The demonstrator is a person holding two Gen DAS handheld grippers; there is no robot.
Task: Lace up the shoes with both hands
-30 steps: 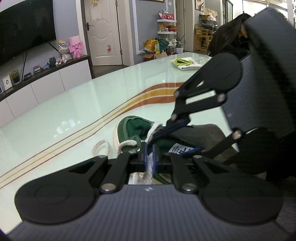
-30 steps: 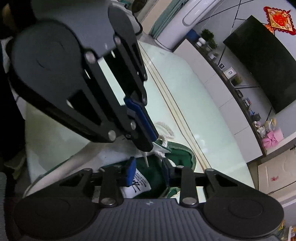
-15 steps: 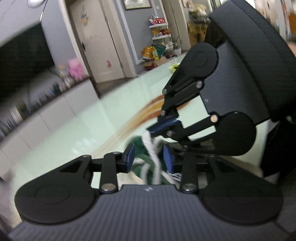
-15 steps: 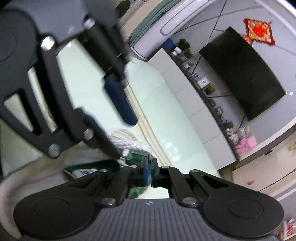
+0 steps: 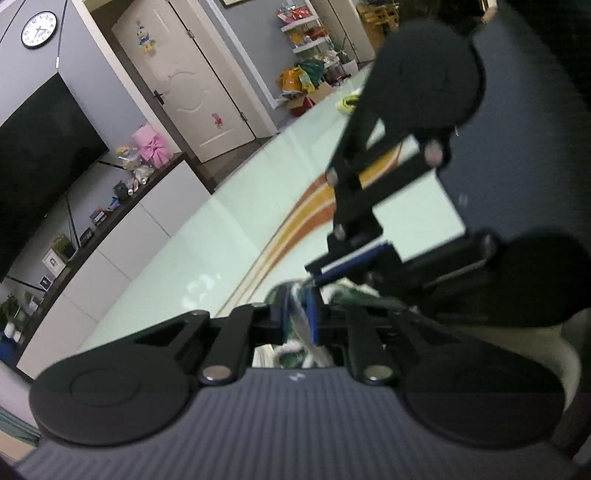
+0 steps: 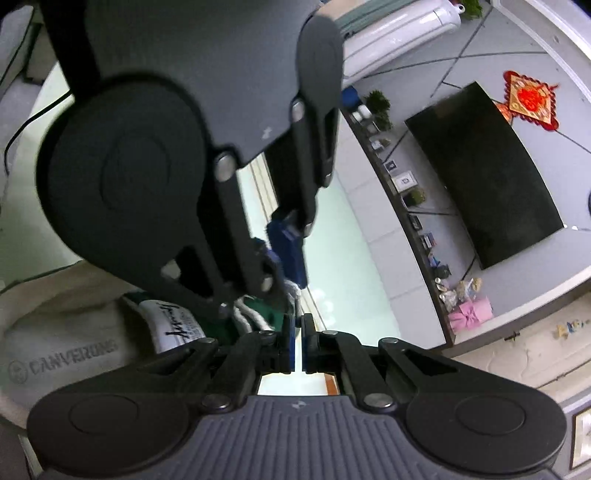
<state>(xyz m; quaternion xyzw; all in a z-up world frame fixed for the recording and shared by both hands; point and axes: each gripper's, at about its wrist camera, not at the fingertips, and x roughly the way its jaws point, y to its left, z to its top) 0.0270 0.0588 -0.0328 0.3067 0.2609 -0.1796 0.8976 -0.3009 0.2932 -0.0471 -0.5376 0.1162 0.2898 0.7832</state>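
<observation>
Green shoe at 6 o'clock on table. Left gripper clamps white lace; right gripper jaws together, grip unclear. You: pull slowly, keep tension even.

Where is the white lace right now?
In the left wrist view the white lace runs between the left gripper fingers at bottom centre, just above the green shoe, with the right gripper close beside it.

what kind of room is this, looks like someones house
Most likely a home living room: a large dark TV over a low white cabinet, a wall clock, and an interior door beyond the glass table.
</observation>
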